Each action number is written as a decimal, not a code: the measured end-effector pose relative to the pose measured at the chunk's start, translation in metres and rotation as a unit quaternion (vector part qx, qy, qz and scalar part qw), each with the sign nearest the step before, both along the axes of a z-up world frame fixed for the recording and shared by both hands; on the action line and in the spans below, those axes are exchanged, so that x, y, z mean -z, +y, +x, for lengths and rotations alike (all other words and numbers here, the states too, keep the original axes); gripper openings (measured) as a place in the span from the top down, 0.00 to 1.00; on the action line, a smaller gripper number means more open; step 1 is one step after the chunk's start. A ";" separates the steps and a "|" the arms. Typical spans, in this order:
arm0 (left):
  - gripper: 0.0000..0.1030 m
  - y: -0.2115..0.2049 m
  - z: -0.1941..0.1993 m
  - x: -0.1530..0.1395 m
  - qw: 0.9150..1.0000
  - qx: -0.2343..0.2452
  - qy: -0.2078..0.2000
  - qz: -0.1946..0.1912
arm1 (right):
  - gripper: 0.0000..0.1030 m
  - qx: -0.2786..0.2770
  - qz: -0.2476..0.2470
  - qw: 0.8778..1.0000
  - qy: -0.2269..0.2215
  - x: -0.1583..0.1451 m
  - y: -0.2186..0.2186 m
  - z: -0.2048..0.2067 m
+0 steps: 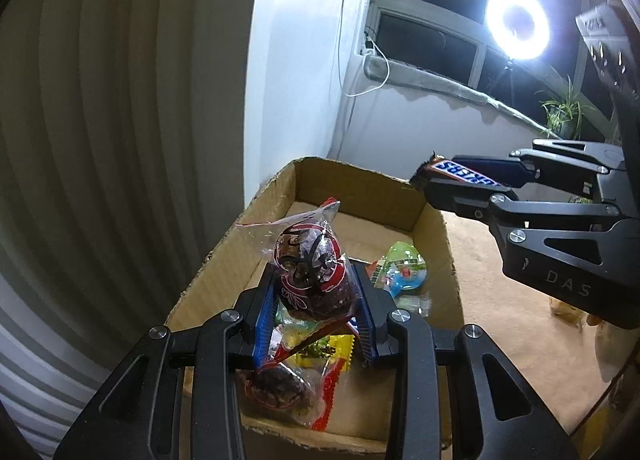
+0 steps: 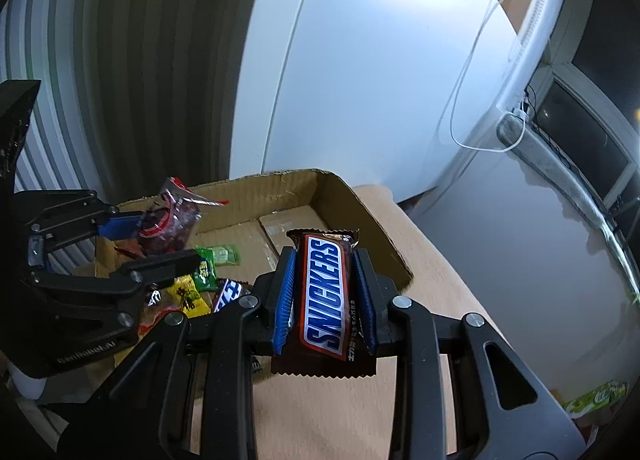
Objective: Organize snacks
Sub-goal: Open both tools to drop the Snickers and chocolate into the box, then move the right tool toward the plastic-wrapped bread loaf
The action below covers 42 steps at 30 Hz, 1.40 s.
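A: What are the fingers doing right now?

B: The left gripper (image 1: 316, 300) is clenching a clear, crinkly plastic packet with a dark red printed filling (image 1: 312, 272), blue pads pressing both sides, hanging over the near half of the open brown cardboard box (image 1: 360, 179). The right gripper (image 2: 326, 292) is gripping a brown Snickers bar with a blue-and-white logo (image 2: 324, 296), poised over the box's corner at about four o'clock.

A: How far along is the sorting?

B: Partway, I'd judge. Already lying in the box are a round green-and-blue candy packet (image 1: 404, 272), a yellow wrapper (image 1: 324, 356), a green sachet (image 2: 218, 256) and a second Snickers bar (image 2: 230, 292). Both held snacks are waiting to go in.

A: Anything left outside?

B: A green packet (image 2: 596, 396) is sitting on the tan wooden counter (image 2: 432, 272) at five o'clock, probably next.

A: Obstacles?

B: The two grippers are working near each other over one box, so they're risking a bump. A bright ring light (image 1: 518, 21) is glaring at one o'clock in the left view, beside a potted plant (image 1: 564, 111).
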<state>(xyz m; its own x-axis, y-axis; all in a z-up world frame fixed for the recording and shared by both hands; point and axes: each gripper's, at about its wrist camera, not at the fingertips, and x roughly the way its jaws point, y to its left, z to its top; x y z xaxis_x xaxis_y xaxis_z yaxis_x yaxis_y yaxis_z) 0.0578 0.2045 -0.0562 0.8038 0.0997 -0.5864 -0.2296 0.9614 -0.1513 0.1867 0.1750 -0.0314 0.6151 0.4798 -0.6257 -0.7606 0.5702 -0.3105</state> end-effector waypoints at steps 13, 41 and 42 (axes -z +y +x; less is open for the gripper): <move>0.45 0.002 0.015 0.017 0.999 0.005 0.039 -0.010 | 0.65 -0.006 0.002 1.000 -0.009 0.008 0.011 0.011; 0.24 -0.039 -0.021 -0.020 0.998 0.008 0.008 0.057 | 0.28 0.073 -0.002 0.991 -0.109 -0.023 -0.040 -0.057; 0.24 -0.043 -0.020 -0.022 0.998 0.011 0.008 0.060 | 0.28 0.075 0.000 0.991 -0.109 -0.023 -0.044 -0.059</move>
<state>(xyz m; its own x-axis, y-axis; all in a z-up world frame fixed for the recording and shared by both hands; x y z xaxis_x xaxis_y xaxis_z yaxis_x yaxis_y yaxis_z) 0.0374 0.1618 -0.0342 0.7976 0.1536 -0.5833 -0.2106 0.9771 -0.0307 0.1277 0.1308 -0.0080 0.8006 0.3727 -0.4691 -0.5815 0.6721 -0.4584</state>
